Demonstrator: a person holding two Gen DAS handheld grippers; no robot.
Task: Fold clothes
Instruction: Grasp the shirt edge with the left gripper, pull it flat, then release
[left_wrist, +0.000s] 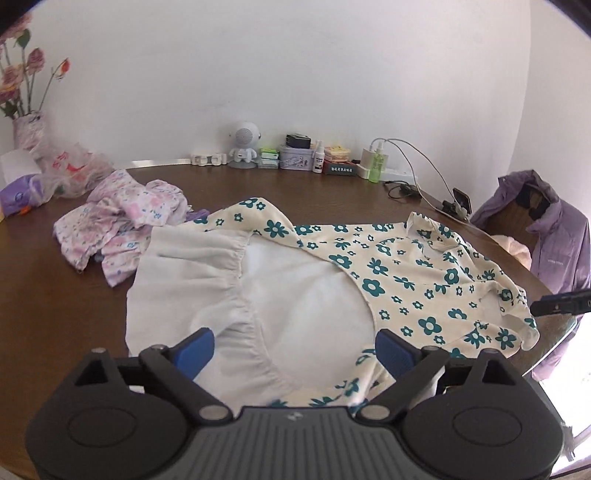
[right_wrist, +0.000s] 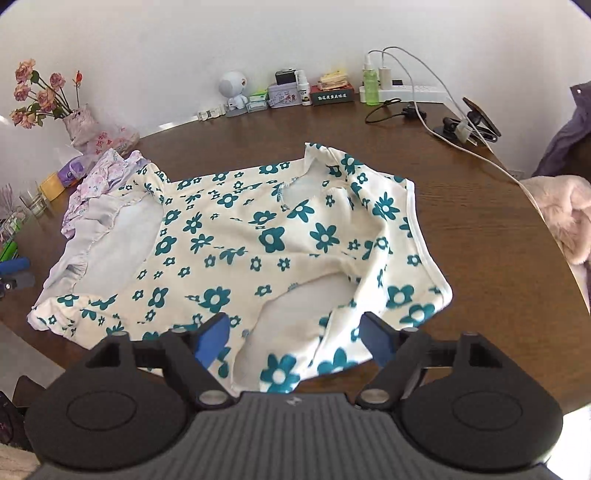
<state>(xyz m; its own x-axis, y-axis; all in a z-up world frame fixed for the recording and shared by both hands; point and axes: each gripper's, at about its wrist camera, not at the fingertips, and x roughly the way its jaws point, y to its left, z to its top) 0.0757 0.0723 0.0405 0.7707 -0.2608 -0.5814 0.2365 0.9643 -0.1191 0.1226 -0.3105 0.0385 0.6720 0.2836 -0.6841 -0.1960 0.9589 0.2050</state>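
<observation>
A: Where is the garment?

B: A cream top (right_wrist: 258, 236) with teal flowers lies spread on a brown table (right_wrist: 480, 240), partly turned back so its white lining shows. A pile of pink clothes (left_wrist: 118, 221) sits just beside it.

A: And the grippers?

B: The left gripper (left_wrist: 295, 350) and the right gripper (right_wrist: 291, 338) both hover over the near edge, jaws spread wide, grasping nothing.
</observation>
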